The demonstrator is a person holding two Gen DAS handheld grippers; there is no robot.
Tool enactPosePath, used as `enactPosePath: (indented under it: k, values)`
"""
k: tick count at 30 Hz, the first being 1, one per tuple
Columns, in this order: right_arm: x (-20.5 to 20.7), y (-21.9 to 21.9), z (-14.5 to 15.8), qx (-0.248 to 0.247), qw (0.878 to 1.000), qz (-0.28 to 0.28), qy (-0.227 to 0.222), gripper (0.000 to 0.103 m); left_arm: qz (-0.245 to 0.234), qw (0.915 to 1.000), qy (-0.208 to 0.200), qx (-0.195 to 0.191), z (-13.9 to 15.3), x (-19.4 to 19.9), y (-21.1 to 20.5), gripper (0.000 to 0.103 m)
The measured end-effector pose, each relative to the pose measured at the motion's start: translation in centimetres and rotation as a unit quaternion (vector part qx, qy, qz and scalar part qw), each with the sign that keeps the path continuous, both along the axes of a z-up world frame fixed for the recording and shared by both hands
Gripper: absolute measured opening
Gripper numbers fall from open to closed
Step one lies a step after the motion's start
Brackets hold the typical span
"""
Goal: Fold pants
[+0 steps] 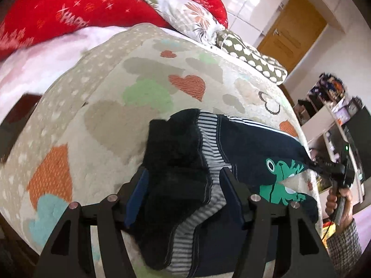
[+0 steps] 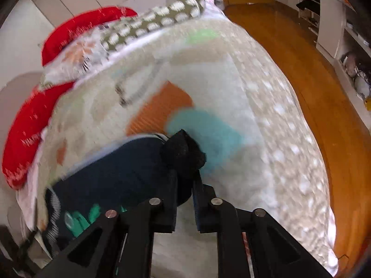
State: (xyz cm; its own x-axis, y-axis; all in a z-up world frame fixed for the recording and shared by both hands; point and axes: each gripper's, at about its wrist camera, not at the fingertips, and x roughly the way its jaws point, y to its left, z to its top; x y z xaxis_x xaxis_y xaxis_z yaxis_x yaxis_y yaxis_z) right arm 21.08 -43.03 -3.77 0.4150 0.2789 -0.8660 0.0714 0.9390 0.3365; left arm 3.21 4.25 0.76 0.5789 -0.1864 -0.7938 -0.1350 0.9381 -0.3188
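Dark navy pants (image 1: 250, 148) with a green frog print and a striped waistband lining lie stretched across a bed between my two grippers. My left gripper (image 1: 183, 185) has its jaws spread wide around the bunched fleecy waistband end, which fills the gap between them. My right gripper (image 2: 184, 183) is shut on the other end of the pants (image 2: 120, 171), a dark bunch of fabric sticking out past its tips. The right gripper also shows in the left wrist view (image 1: 324, 165), gripping the pants' far corner near the bed's right edge.
The bed is covered by a beige blanket (image 1: 97, 106) with coloured hearts. Red pillows (image 1: 69, 14) and a flowered pillow (image 1: 190, 16) lie at its head. A wooden floor (image 2: 301, 74) and white shelves (image 2: 331, 23) are to the right of the bed.
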Motion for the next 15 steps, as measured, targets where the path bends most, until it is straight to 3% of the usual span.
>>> enactPosePath:
  k: [1, 2, 4, 6, 9, 11, 15]
  values:
    - [-0.6, -0.8, -0.9, -0.004, 1.000, -0.015, 0.014, 0.031, -0.008, 1.0000, -0.001, 0.005, 0.3, 0.4, -0.3, 0.062]
    - [-1.1, -1.4, -1.3, 0.007, 1.000, -0.026, 0.017, 0.036, -0.020, 0.9997, -0.001, 0.014, 0.7, 1.0, -0.8, 0.062]
    - [-2.2, -3.2, -0.7, 0.033, 0.998, -0.050, 0.002, 0.036, -0.040, 0.9986, -0.005, 0.034, 1.3, 2.0, -1.6, 0.065]
    - [-2.5, -3.5, 0.7, 0.014, 0.998, -0.057, -0.023, 0.036, -0.063, 0.9965, -0.012, 0.053, 1.8, 3.6, -2.4, 0.070]
    - [-1.3, -0.9, 3.7, -0.026, 0.998, 0.015, -0.062, 0.043, -0.104, 0.9928, -0.013, 0.059, 1.5, 6.7, -3.7, 0.072]
    - [-0.1, 1.8, 4.6, -0.045, 0.994, 0.073, -0.071, 0.064, -0.141, 0.9888, 0.003, 0.051, 0.7, 9.5, -4.7, 0.072]
    - [3.6, 9.0, 4.6, -0.077, 0.974, 0.198, -0.073, 0.067, -0.206, 0.9764, 0.046, 0.045, -1.5, 14.3, -6.3, 0.072]
